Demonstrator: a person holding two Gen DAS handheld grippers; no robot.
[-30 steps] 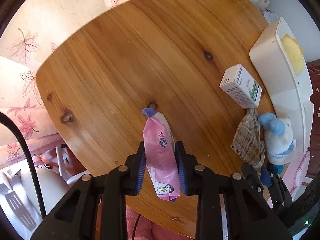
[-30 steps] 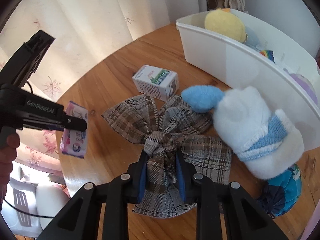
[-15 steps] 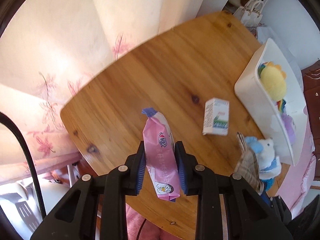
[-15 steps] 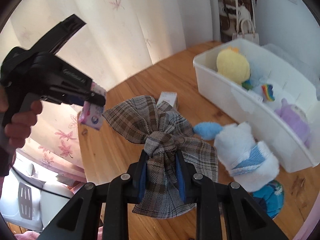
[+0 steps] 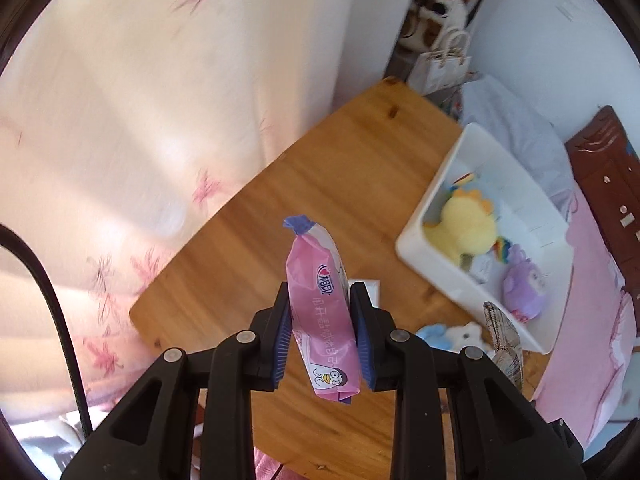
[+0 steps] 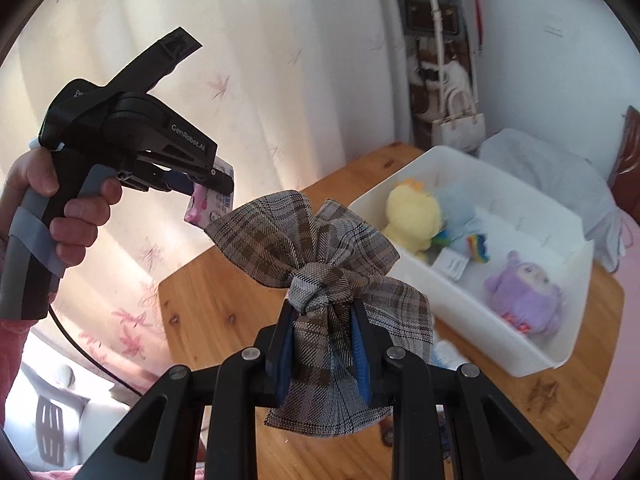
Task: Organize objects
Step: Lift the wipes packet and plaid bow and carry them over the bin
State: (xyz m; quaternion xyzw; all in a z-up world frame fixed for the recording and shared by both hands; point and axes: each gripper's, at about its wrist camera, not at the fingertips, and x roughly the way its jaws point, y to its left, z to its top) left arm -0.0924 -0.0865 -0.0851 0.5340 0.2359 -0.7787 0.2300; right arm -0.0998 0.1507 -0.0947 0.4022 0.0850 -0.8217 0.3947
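My left gripper (image 5: pixel 322 340) is shut on a pink tissue packet (image 5: pixel 322 300) and holds it high above the wooden table (image 5: pixel 320 184). My right gripper (image 6: pixel 322 352) is shut on a plaid fabric bow (image 6: pixel 320 264), also lifted clear of the table (image 6: pixel 216 300). The left gripper with the packet (image 6: pixel 204 208) shows at the left of the right wrist view. A white bin (image 5: pixel 444 276) (image 6: pixel 472 320) on the table's right holds a yellow plush (image 5: pixel 464 228), a purple plush (image 6: pixel 520 292) and other soft toys.
A white-and-blue plush (image 5: pixel 452 334) lies on the table beside the bin, and a small white box (image 5: pixel 370 286) peeks out behind my left fingers. Floral curtains (image 5: pixel 160 120) hang beyond the table's far edge. A pink bed (image 5: pixel 592 340) lies to the right.
Both grippers have risen well above the table with their objects. The bin's inside has come into view and the table looks smaller and farther.
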